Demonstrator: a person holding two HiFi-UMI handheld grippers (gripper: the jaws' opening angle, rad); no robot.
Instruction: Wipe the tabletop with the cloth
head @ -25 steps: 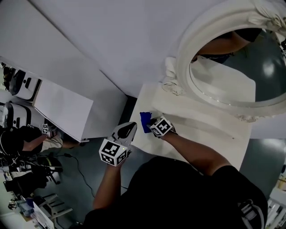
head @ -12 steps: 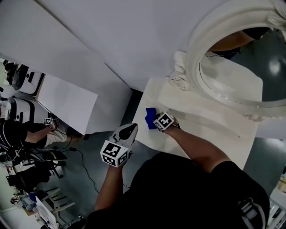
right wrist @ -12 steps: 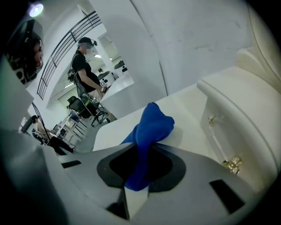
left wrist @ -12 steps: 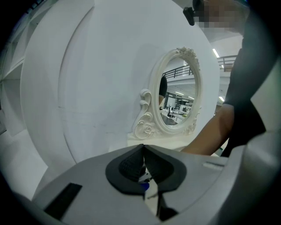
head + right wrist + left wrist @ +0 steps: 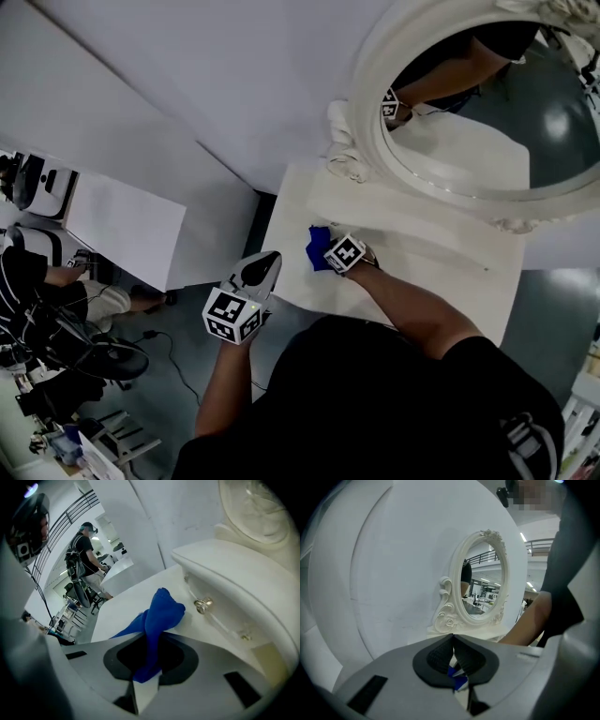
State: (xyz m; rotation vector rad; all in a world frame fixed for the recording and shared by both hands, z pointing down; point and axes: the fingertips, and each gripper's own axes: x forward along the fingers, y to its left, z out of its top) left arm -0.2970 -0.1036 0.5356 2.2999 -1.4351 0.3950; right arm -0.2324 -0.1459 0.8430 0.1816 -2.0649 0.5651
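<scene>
A blue cloth (image 5: 318, 247) (image 5: 157, 620) lies bunched on the white tabletop (image 5: 412, 267) near its left end. My right gripper (image 5: 328, 254) (image 5: 149, 653) is shut on the cloth and holds it down against the top. In the right gripper view the cloth rises from between the jaws and folds forward onto the table. My left gripper (image 5: 262, 270) (image 5: 453, 656) hangs off the table's left edge, shut with nothing in it. Through the gap below its jaws a bit of the blue cloth (image 5: 458, 681) shows.
A large ornate white oval mirror (image 5: 441, 141) (image 5: 480, 583) stands on a raised base at the back of the table. A small drawer knob (image 5: 202, 605) sits in that base, close to the cloth. White panels (image 5: 131, 230) and a person (image 5: 56, 291) are at the left.
My right gripper has slid the cloth a little to the right across the tabletop. The left gripper stays off the left edge.
</scene>
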